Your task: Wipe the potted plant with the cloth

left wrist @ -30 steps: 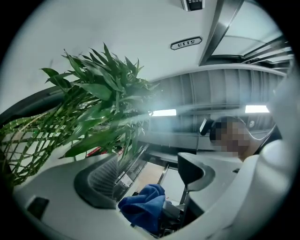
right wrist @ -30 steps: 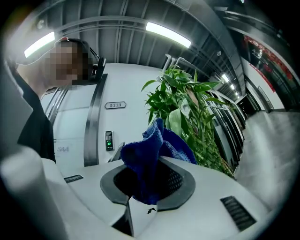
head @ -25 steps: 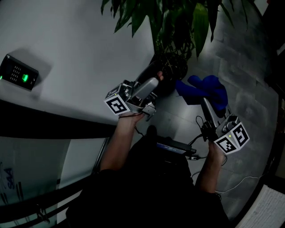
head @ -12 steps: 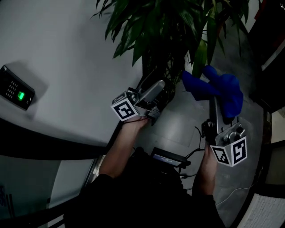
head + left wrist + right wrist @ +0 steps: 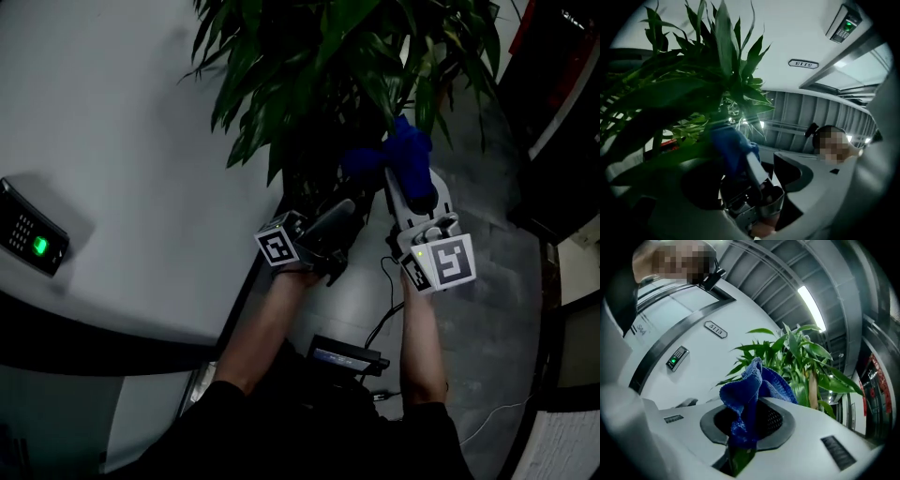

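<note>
- The tall potted plant with long, glossy green leaves point(image 5: 356, 66) stands on the grey floor point(image 5: 487, 309) just beside a white wall point(image 5: 112, 141). Its pot is lost in shadow under the foliage.
- The crumpled blue terry cloth point(image 5: 410, 155) is up among the lower leaves, touching them or very nearly so.
- The right hand-held gripper point(image 5: 401, 186) has its jaws clamped on one bunched fold of the cloth, and the rest stands loose above them. In the right gripper view something green, perhaps a leaf tip, shows in the gap under the cloth.
- The left hand-held gripper point(image 5: 343, 212) points up into the foliage just beside the right one. Its jaws stand wide and have just been closing a little. Nothing is pressed between them, though leaves cross close in front.
- The grip takes only a small fold, so dragging the cloth along a leaf could likely pull it free.
- If a leaf really is caught with the cloth, a pull may tear it.
- An unsupported leaf would probably bend away from the wipe. If the left jaws shut hard on one to steady it, they could crease it.
</note>
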Available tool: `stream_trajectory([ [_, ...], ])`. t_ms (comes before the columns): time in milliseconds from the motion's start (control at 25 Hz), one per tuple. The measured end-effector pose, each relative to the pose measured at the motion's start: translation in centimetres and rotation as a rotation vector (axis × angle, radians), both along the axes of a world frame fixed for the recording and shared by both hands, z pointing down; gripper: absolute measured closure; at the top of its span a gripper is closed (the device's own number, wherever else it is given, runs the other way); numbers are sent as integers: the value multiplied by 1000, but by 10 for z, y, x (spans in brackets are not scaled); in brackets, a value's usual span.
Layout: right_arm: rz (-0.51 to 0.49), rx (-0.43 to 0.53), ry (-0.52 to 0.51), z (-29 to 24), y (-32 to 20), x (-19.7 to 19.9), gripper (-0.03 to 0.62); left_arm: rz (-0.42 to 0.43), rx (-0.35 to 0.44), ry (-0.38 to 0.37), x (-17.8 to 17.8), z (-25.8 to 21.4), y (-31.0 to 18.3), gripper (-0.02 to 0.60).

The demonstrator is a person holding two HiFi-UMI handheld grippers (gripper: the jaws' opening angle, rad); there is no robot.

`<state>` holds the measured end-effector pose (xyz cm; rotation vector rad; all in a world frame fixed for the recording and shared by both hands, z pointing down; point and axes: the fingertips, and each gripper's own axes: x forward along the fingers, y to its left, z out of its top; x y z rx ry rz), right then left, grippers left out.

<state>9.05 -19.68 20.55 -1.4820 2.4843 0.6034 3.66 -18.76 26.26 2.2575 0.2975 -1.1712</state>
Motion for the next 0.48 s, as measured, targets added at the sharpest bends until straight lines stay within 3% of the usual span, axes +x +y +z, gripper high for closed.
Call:
stream_trajectory([
  [160,-27,-95,-7,30,0,-2,502,59,-19,54,-2,-1,5,242],
  [280,-88,-106,-5,49,14,-8,502,86,-38,84,-5,-3,11,242],
  [480,-150,-141,-88,80,39,-4,502,77,-50,86,-6,3,20,244],
])
